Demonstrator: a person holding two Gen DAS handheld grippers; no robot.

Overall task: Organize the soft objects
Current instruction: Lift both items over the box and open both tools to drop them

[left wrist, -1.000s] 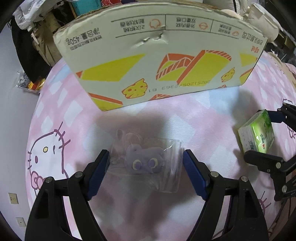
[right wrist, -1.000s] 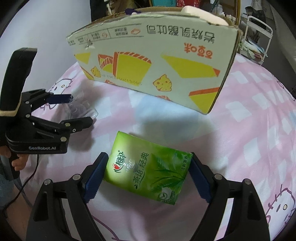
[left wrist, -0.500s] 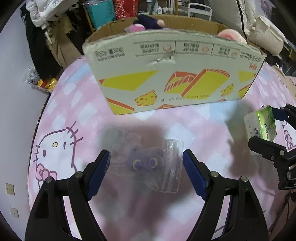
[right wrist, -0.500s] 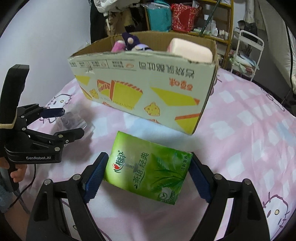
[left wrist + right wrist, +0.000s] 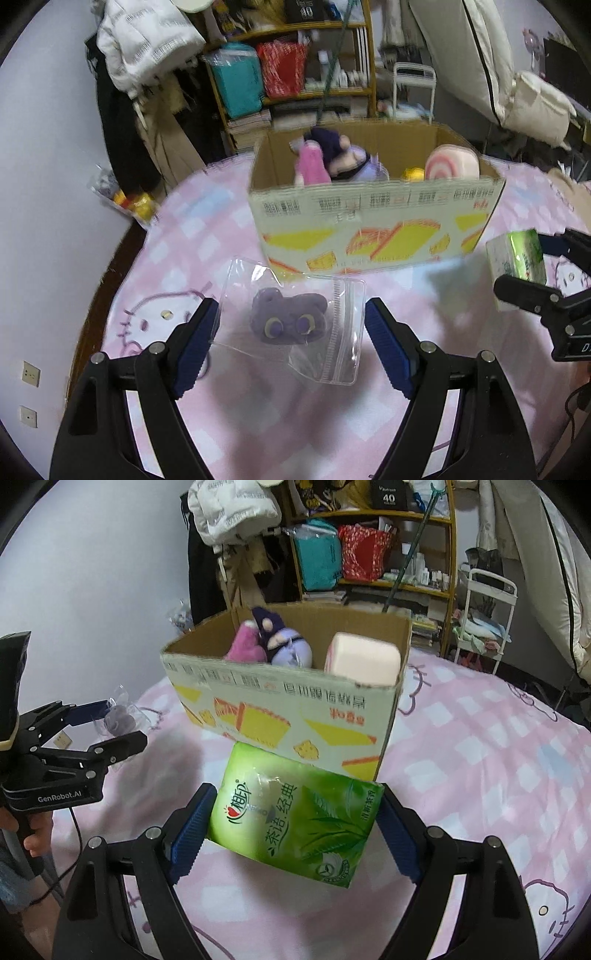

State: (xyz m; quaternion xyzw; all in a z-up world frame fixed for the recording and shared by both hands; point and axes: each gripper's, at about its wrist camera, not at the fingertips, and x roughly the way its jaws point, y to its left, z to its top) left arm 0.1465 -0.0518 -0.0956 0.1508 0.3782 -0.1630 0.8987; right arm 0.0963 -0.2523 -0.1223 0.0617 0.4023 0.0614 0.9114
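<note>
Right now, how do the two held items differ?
The tissue pack in the right gripper is opaque green and printed; the bagged purple plush in the left gripper sits in clear plastic. The pack is blocky, the bag flat and crinkled. Both are clamped sideways, short of the box.

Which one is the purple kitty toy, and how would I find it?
Find the big cardboard box on the pink bed. In front of it, the left gripper holds a clear plastic zip bag. Inside is the small purple plush with yellow-ringed eyes, the only bagged toy.
</note>
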